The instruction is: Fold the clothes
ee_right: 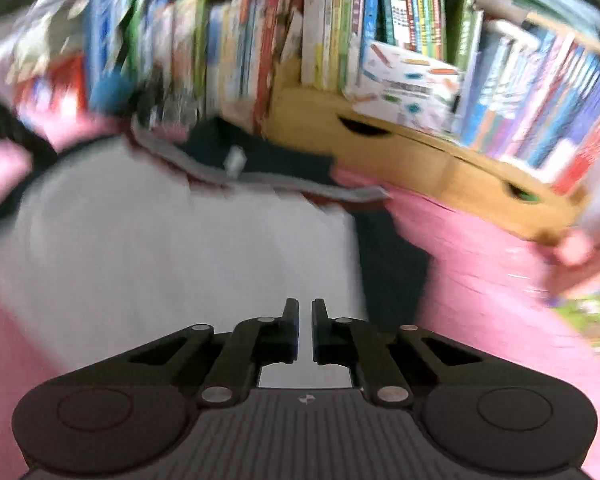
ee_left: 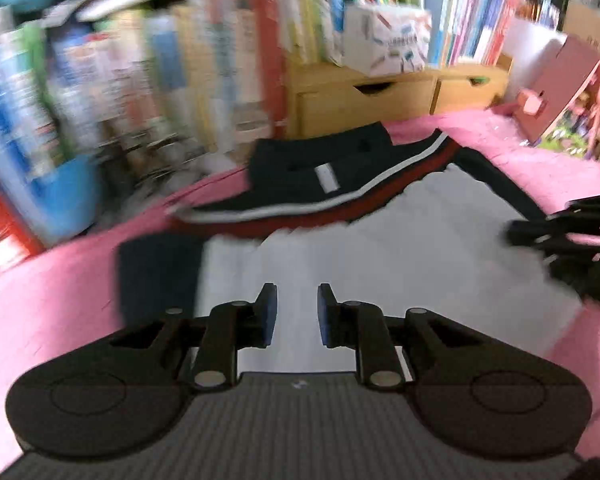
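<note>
A garment lies flat on the pink surface (ee_left: 60,300). Its body is white (ee_left: 380,240), and its far end is dark navy (ee_left: 340,168) with red and white stripes and a small white label. My left gripper (ee_left: 297,304) hovers over the near white part, its blue pads apart with nothing between them. My right gripper (ee_left: 516,236) shows at the right edge of the left wrist view, over the garment's right side. In the right wrist view the right gripper (ee_right: 305,312) is shut and empty above the white cloth (ee_right: 180,232). Both views are blurred.
Behind the surface stands a wooden drawer unit (ee_left: 380,96) with a white printed box (ee_left: 388,40) on top and packed bookshelves (ee_left: 180,60) around it. A pink toy house (ee_left: 560,92) sits at the far right. At the left is a blue bin (ee_left: 72,192).
</note>
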